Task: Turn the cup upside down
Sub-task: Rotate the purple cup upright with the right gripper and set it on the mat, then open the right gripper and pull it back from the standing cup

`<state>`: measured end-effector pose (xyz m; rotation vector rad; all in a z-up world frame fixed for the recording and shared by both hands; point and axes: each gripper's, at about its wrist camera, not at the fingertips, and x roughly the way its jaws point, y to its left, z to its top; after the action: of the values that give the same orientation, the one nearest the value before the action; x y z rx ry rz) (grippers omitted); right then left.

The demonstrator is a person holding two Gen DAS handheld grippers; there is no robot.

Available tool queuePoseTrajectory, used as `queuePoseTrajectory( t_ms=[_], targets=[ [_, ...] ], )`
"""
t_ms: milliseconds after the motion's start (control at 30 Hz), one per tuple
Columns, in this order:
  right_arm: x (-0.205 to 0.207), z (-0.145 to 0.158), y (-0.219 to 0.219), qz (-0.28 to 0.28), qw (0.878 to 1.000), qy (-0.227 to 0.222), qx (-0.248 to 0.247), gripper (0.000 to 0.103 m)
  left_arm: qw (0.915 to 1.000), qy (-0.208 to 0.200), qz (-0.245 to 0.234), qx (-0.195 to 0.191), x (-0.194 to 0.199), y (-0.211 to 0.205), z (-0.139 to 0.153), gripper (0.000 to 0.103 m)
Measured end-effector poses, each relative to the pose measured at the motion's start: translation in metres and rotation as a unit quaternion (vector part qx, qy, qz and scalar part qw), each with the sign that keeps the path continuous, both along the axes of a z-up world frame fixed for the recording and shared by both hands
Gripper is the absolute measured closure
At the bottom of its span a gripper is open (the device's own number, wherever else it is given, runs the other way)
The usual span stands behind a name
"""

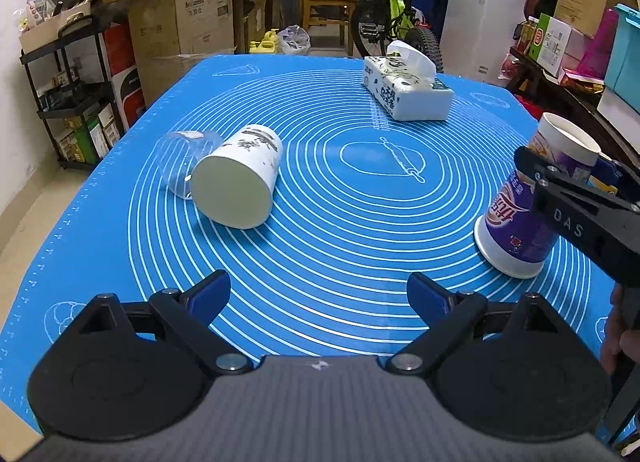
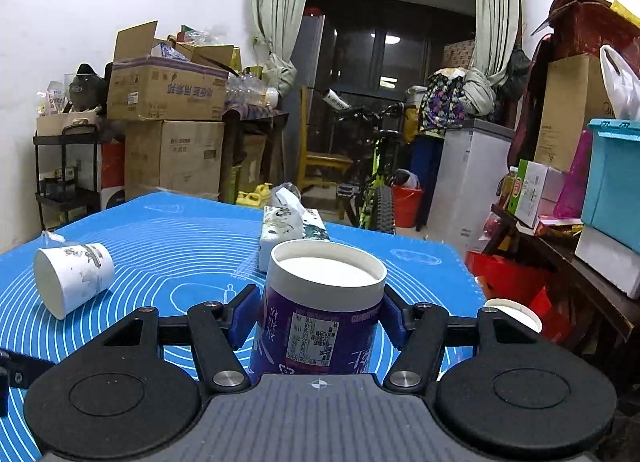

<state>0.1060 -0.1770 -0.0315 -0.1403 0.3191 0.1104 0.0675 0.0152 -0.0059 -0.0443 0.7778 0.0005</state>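
A purple and white paper cup (image 1: 524, 205) stands upside down on the blue mat (image 1: 320, 229) at the right, its white base up. My right gripper (image 1: 568, 173) is shut on it near the top; in the right wrist view the cup (image 2: 320, 314) sits between the blue pads (image 2: 244, 314). My left gripper (image 1: 320, 294) is open and empty above the mat's near edge. A white patterned cup (image 1: 240, 181) lies on its side at the left, also visible in the right wrist view (image 2: 72, 278).
A clear plastic cup (image 1: 184, 153) lies behind the white cup. A tissue pack (image 1: 404, 85) lies at the far side of the mat. A small white lid (image 2: 516, 314) sits off the right edge. Boxes, shelves, a bicycle and a cabinet surround the table.
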Motion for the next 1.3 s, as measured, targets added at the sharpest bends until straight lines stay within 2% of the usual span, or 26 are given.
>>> queuePoseTrajectory(
  t_ms=[133, 233, 467, 600, 733, 1100, 1300],
  targets=[
    [0.002, 0.002, -0.003, -0.002, 1.000, 0.010, 0.007, 0.036, 1.0000, -0.001, -0.002, 0.001, -0.001, -0.001, 0.001, 0.009],
    [0.002, 0.002, -0.006, -0.002, 1.000, 0.021, 0.016, 0.027, 1.0000, -0.001, -0.003, 0.000, -0.001, -0.001, 0.002, 0.009],
    [-0.002, 0.005, -0.012, 0.002, 0.999, 0.029, 0.020, 0.020, 1.0000, -0.003, -0.005, 0.001, -0.003, -0.005, 0.004, 0.009],
    [-0.015, 0.016, -0.019, 0.014, 0.998, 0.038, 0.037, 0.007, 0.9999, -0.006, -0.012, -0.004, -0.006, -0.007, 0.007, 0.009],
    [-0.039, 0.026, -0.025, 0.018, 0.998, 0.042, 0.036, 0.007, 0.9996, -0.007, -0.023, -0.012, -0.011, -0.011, 0.009, 0.009],
    [-0.093, 0.031, -0.050, -0.016, 0.995, 0.095, 0.039, 0.007, 0.9985, -0.001, -0.053, -0.011, -0.044, -0.032, 0.014, 0.006],
    [-0.108, 0.034, -0.057, -0.022, 0.992, 0.114, 0.046, 0.007, 0.9977, -0.006, -0.067, 0.003, -0.063, -0.042, 0.015, 0.006]
  ],
)
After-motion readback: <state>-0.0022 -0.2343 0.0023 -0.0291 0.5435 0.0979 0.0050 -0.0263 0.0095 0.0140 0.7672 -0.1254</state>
